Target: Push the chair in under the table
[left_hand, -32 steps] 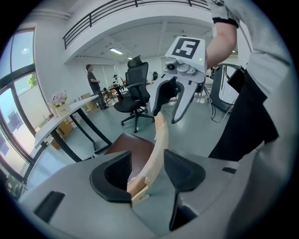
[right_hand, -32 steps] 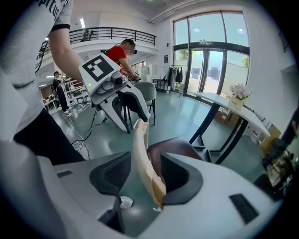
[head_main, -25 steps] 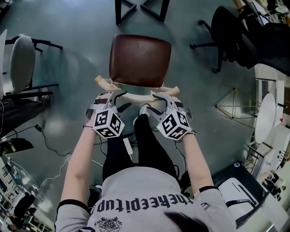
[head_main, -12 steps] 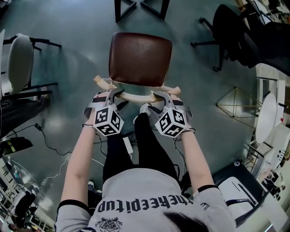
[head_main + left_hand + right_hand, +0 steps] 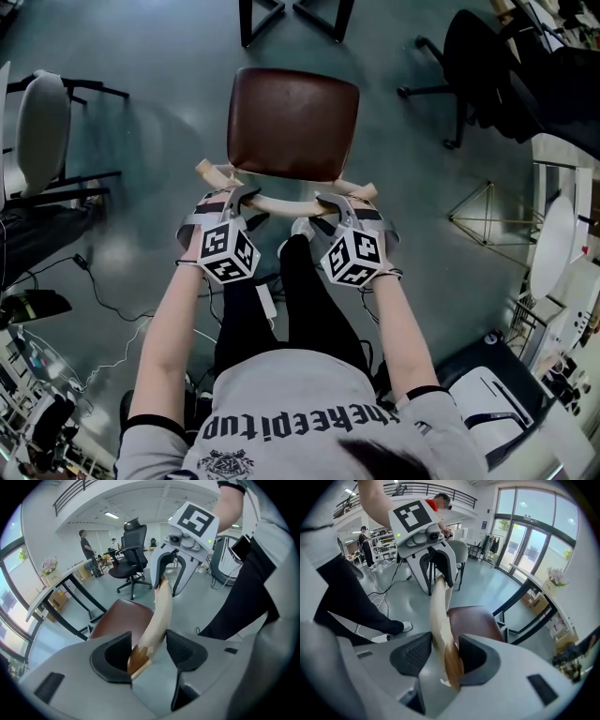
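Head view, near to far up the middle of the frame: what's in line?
Shirt → legs → backrest → seat → table legs

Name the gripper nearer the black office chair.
Right. The right gripper, jaws just closing around the backrest's right end, is toward the black office chair; the left gripper, jaws just opening around its left end, is farther.
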Available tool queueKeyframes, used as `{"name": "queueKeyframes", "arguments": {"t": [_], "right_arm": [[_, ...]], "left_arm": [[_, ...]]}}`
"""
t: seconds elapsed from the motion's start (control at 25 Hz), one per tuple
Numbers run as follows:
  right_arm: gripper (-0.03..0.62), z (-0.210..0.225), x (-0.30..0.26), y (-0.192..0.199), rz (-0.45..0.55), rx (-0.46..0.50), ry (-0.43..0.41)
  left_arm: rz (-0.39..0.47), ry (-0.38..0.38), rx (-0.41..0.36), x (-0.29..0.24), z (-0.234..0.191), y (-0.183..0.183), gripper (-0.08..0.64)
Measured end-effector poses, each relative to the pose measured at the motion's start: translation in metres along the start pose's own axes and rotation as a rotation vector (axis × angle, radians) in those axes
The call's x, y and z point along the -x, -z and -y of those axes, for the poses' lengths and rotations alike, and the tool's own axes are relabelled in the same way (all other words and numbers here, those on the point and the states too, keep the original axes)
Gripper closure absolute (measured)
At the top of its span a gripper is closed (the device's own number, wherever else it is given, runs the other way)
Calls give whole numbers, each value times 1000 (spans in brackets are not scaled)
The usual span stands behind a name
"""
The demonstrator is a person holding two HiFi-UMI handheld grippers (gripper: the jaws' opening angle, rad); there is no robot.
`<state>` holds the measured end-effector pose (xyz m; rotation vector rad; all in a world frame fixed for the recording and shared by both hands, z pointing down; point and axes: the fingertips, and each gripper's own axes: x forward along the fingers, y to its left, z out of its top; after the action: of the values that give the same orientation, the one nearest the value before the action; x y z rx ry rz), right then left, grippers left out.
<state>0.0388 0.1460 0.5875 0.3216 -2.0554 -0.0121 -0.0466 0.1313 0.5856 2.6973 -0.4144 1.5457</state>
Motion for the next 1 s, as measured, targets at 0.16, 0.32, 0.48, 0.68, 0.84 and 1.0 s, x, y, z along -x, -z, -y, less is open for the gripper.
{"name": "queueKeyframes", "arguments": {"t": [0.16, 0.32, 0.48, 0.68, 0.84, 1.0], "right_arm": [[405, 0, 2, 1, 15, 2, 1], [402, 0, 3, 1, 26, -14, -6], [400, 2, 3, 1, 33, -19, -5], [398, 14, 1, 2, 35, -33, 29], [391, 35, -2, 4, 41, -39, 56], [388, 50, -2, 4, 64, -32, 56]], "left_arm": [[7, 9, 2, 0, 1, -1, 321], [11, 22, 6, 1, 1, -2, 321], [21, 20, 5, 0, 0, -3, 321], [28, -4, 8, -4, -10, -6, 319], [37, -32, 18, -10, -28, -12, 316], [41, -27, 20, -15, -40, -17, 314]]}}
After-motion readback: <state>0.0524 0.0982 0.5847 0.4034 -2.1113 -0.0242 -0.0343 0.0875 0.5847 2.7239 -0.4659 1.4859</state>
